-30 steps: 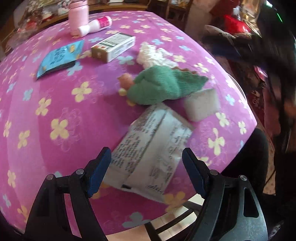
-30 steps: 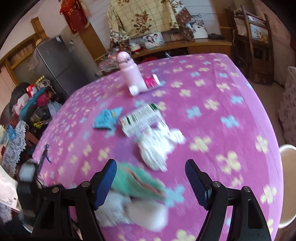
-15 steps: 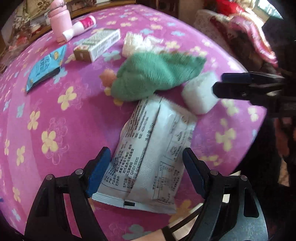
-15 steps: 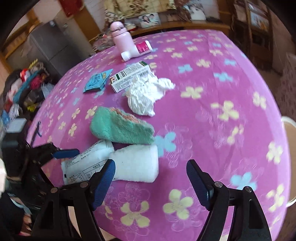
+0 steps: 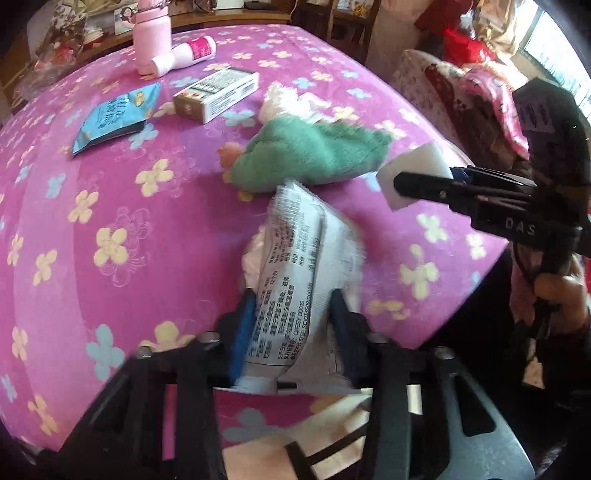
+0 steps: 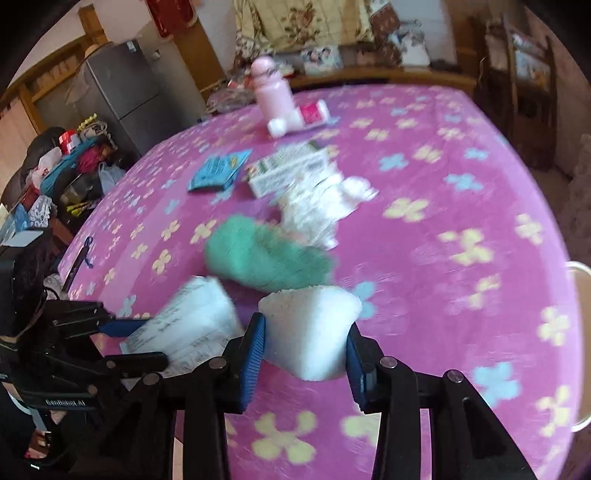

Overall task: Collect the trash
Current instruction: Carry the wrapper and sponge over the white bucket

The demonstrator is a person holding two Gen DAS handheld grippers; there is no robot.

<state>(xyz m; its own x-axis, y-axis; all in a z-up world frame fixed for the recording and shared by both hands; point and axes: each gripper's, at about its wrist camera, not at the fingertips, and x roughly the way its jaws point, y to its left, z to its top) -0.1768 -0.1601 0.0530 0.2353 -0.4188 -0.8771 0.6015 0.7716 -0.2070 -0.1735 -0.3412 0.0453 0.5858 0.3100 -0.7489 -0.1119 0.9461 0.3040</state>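
Left gripper (image 5: pixel 291 325) pinches the wrapper (image 5: pixel 303 273); right gripper (image 6: pixel 304 350) pinches the sponge (image 6: pixel 310 328).

Worktop (image 5: pixel 122 206) with a magenta cloth, yellow and blue flower print, rounded edge. Far end: pink bottle (image 5: pixel 151 33) upright, white bottle with a pink label (image 5: pixel 184 55) lying just beside it. Nearer: blue sachet (image 5: pixel 114 116) flat at left, printed carton (image 5: pixel 218 94) to its right. Crumpled white tissue (image 6: pixel 321 195) next to the carton. Green fuzzy cloth (image 5: pixel 314 157) in the middle, touching the tissue. Whether the white printed packet (image 5: pixel 295 280) and white foam block (image 6: pixel 310 332) at the near edge rest on the cloth cannot be told.
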